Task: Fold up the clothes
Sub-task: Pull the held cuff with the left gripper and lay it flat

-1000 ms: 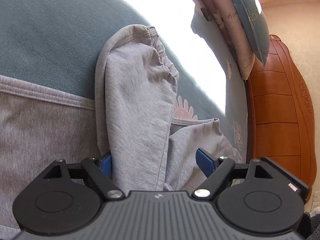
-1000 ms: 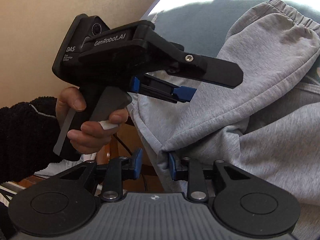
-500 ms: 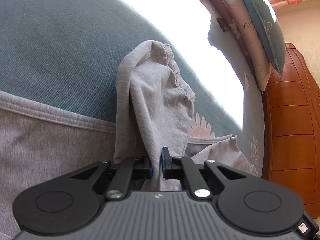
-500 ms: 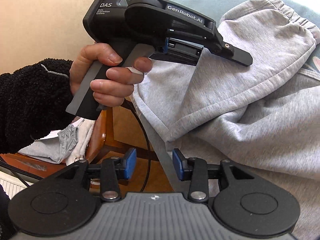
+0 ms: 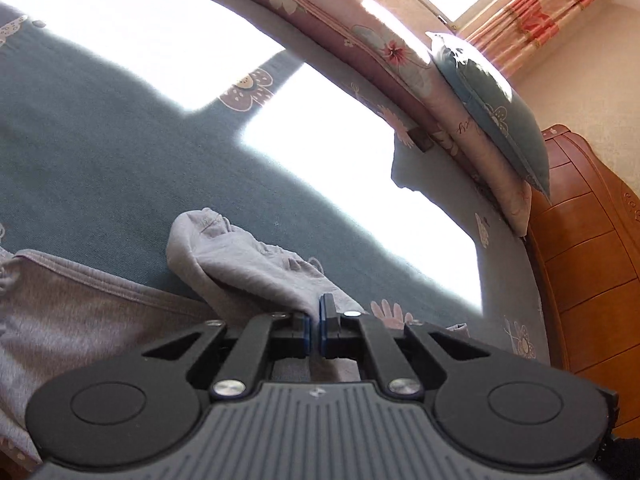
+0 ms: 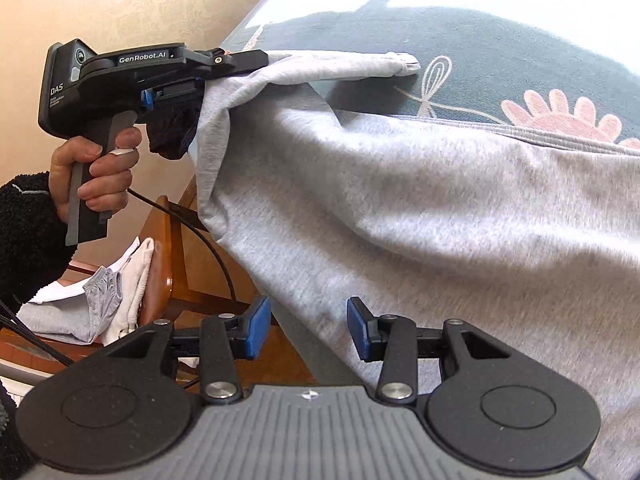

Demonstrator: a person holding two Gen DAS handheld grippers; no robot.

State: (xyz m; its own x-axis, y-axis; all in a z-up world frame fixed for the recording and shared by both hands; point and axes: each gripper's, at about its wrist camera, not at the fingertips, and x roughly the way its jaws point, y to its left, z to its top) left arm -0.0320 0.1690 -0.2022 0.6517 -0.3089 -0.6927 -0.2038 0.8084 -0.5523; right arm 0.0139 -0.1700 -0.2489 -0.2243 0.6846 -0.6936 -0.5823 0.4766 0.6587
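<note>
A grey sweatshirt (image 6: 440, 220) lies on the teal flowered bed sheet (image 6: 500, 48), its side hanging over the bed's edge. My left gripper (image 5: 316, 308) is shut on the sweatshirt's sleeve (image 5: 248, 264) and holds it raised above the sheet. From the right wrist view the left gripper (image 6: 236, 70) appears at upper left, with the sleeve (image 6: 340, 68) stretched out from it towards its cuff. My right gripper (image 6: 307, 320) stands open low at the bed's edge. The garment's hanging edge passes between its blue pads (image 6: 256, 330), and neither pad presses on it.
Pillows (image 5: 496, 120) lean along the far side of the bed beside a wooden headboard (image 5: 592, 264). A wooden chair with a pile of light clothes (image 6: 80, 308) stands beside the bed. A person's hand (image 6: 96, 164) holds the left gripper's handle; a black cable (image 6: 208, 248) trails from it.
The left gripper's jaws shut on the sleeve, then rose and tipped up, pulling the sleeve off the sheet. The right gripper's jaws widened and it shifted along the garment's edge.
</note>
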